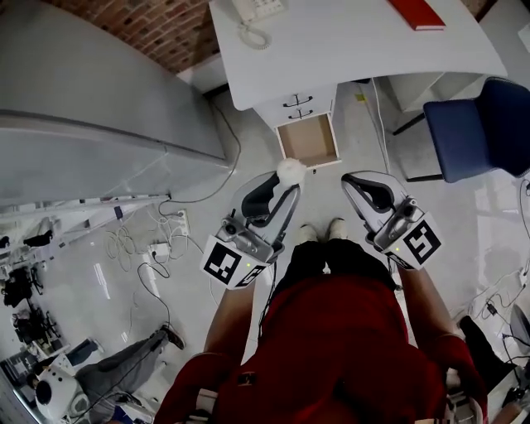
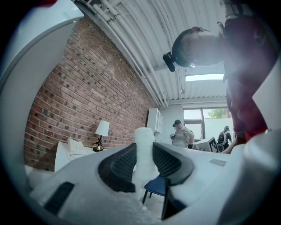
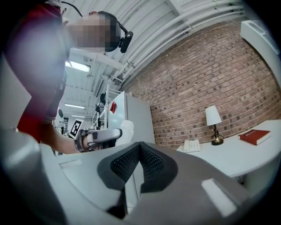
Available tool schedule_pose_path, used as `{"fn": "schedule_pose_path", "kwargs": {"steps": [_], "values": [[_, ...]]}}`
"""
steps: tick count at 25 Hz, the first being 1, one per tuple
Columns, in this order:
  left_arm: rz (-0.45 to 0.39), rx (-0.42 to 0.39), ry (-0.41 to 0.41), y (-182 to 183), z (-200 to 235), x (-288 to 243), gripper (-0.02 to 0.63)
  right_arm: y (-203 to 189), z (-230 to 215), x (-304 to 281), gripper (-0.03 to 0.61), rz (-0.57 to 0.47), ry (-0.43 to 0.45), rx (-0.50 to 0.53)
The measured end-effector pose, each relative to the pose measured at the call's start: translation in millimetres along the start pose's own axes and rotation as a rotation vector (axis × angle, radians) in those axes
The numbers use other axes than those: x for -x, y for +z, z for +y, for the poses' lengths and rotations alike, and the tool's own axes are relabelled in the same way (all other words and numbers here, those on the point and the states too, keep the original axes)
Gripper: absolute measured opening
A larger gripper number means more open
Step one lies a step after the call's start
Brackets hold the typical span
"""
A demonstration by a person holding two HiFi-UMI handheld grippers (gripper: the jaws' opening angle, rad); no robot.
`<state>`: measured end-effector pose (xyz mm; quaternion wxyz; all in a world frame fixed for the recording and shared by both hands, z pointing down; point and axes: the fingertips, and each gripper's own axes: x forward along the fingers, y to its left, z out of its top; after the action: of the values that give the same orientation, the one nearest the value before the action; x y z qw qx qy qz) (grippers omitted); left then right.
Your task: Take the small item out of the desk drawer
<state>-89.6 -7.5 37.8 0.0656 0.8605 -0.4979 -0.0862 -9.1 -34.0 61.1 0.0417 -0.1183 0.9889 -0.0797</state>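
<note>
The small item (image 1: pixel 290 171), a white rounded piece, is clamped in the tips of my left gripper (image 1: pixel 284 182), which is held above the floor just in front of the open desk drawer (image 1: pixel 308 141). The drawer's brown inside shows nothing in it. In the left gripper view the white item (image 2: pixel 144 151) stands upright between the two black ribbed pads (image 2: pixel 120 165) of the left gripper (image 2: pixel 144 163). My right gripper (image 1: pixel 349 180) hangs beside it to the right. Its pads (image 3: pixel 151 163) meet at the tip of the right gripper (image 3: pixel 140 154) with nothing between them.
The white desk (image 1: pixel 348 50) carries a telephone (image 1: pixel 257 10) and a red book (image 1: pixel 416 12). A blue chair (image 1: pixel 480 128) stands to the right of the drawer. A lamp (image 3: pixel 213 116) is on the desk by the brick wall. Cables (image 1: pixel 137 248) lie on the floor at left.
</note>
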Motion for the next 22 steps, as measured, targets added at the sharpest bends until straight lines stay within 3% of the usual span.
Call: {"fn": "schedule_pose_path", "kwargs": {"steps": [22], "values": [[-0.033,-0.054,0.022,17.5,-37.5,35.6,0.126,19.5,42.4,40.9,0.011,-0.033,-0.043,0.06]]}}
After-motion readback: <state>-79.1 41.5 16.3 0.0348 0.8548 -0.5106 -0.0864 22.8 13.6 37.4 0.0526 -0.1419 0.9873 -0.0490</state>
